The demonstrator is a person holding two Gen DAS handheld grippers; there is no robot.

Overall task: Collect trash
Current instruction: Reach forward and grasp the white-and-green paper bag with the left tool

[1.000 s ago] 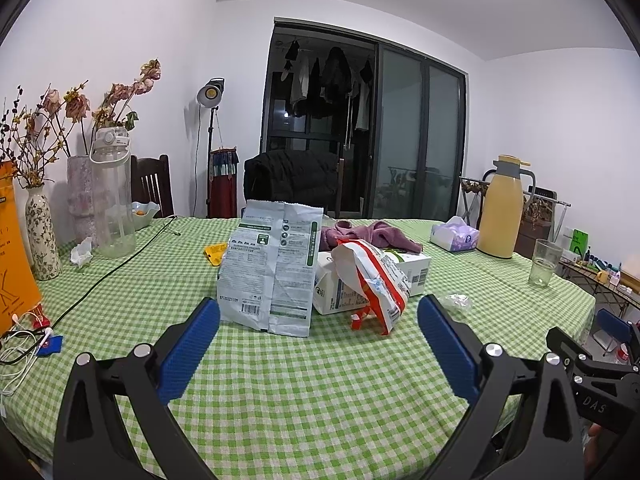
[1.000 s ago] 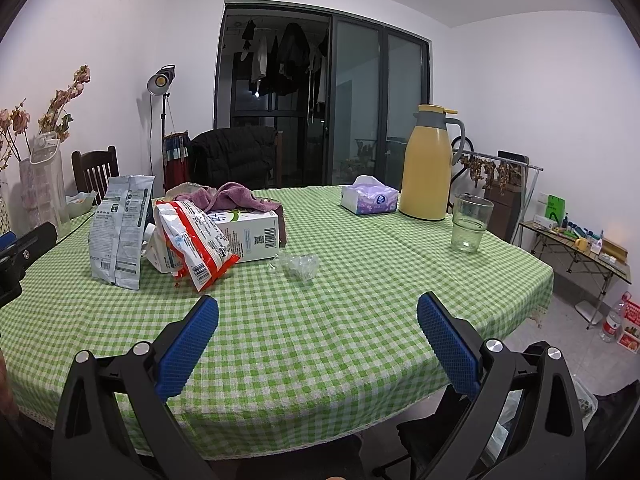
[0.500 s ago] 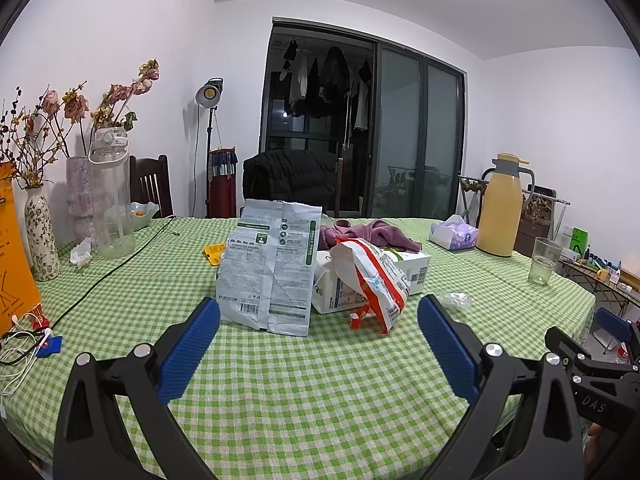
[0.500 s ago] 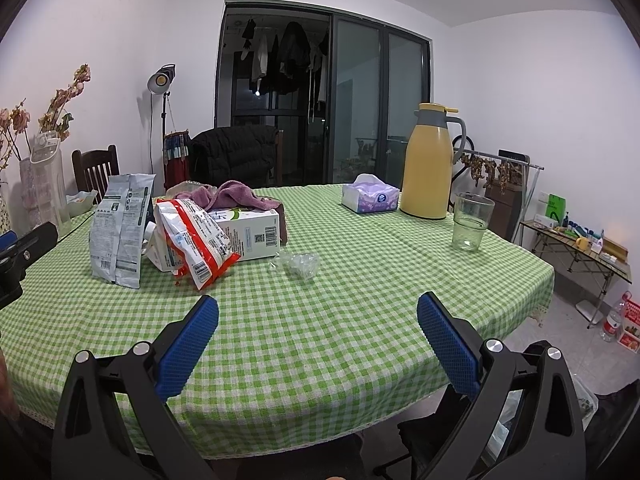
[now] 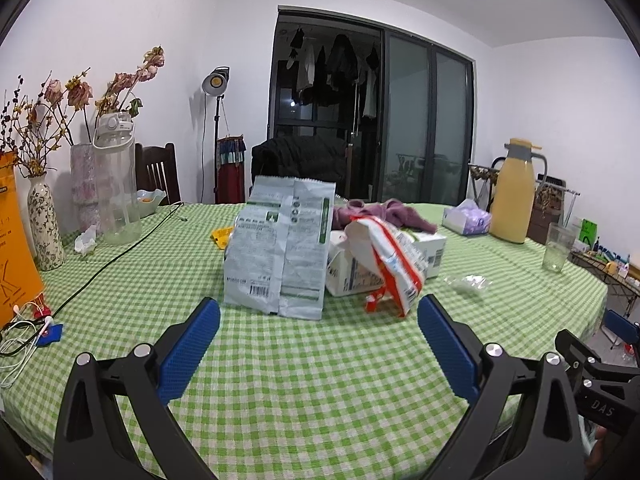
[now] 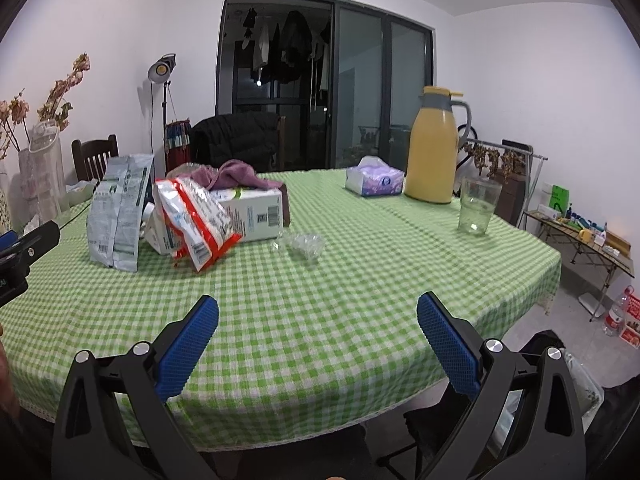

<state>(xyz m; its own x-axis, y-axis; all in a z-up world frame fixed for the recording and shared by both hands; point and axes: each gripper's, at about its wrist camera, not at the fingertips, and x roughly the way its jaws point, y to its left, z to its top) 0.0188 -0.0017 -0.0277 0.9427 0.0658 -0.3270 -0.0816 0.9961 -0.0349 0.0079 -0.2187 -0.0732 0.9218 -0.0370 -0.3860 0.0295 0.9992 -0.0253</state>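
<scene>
Carton (image 5: 430, 250) sits half hidden behind red-striped wrapper (image 5: 394, 256).

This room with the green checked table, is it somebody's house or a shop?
Most likely a home's dining room. A round table under a checked cloth holds a yellow thermos jug and a tissue box, and clothes hang drying behind the glass doors.

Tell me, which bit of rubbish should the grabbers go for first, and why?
Probably the left gripper should ease forward to the crumpled grey-and-green foil bag. Both grippers are open and empty, and that bag stands nearest, straight ahead of the left one on the green checked tablecloth. The right gripper faces bare cloth.
</scene>
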